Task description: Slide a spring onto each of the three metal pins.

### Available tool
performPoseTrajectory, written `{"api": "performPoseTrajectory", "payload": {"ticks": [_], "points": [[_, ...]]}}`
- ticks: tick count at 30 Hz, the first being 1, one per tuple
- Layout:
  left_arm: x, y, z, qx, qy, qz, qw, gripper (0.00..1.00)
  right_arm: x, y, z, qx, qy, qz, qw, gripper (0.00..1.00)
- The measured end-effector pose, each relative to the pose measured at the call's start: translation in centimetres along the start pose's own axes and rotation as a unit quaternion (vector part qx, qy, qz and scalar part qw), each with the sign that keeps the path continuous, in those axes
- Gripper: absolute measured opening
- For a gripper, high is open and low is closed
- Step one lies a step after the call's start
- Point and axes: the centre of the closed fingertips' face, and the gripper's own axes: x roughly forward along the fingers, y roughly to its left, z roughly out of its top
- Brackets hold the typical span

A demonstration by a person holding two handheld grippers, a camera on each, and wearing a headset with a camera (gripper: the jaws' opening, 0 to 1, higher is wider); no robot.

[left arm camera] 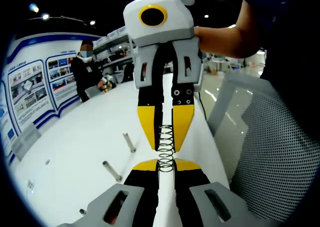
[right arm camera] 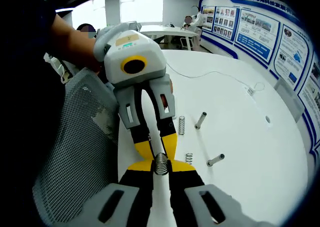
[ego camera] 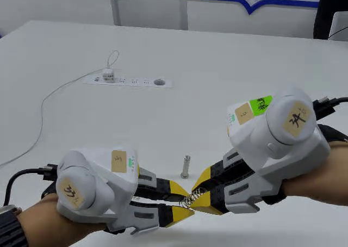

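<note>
I held the spring (left arm camera: 165, 146) between my two tools, low and close to me over the white table (ego camera: 244, 56). Its long axis ran left to right, in line with both pairs of jaws, the right end sitting slightly higher in the head view. My left gripper (left arm camera: 165, 165) was pinched shut on the left end and my right gripper (right arm camera: 160, 166) was pinched shut on the right end, yellow tips facing each other with the coil bridging them. In the right gripper view I looked almost straight down its bore, so it showed as a small ring.

Just beyond the tips, on the far side, a metal pin (ego camera: 186, 166) stood upright on the table, near the spring but apart from it. A second pin (right arm camera: 200, 120) sat further left. Two more coils rested on the table on that same far side: a loose spring (right arm camera: 189, 158) between my jaws and the near pin, and another spring (right arm camera: 181, 125) just beside the second pin. Far back lay a power strip (ego camera: 130, 81) with a white cable (ego camera: 49, 103) trailing to the left. A mesh chair (left arm camera: 270, 152) stood on my near side.

The held spring was thin bright wire, its turns open with clear gaps between them.
</note>
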Motion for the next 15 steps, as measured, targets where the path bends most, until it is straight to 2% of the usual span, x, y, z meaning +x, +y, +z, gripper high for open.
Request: {"api": "performPoseTrajectory", "payload": {"ticks": [15], "points": [[0.05,0.09,-0.28,-0.004,0.004,0.003,1.0000,0.13,-0.12,-0.21,-0.39,-0.002,0.015,0.000,0.9999,0.12]]}}
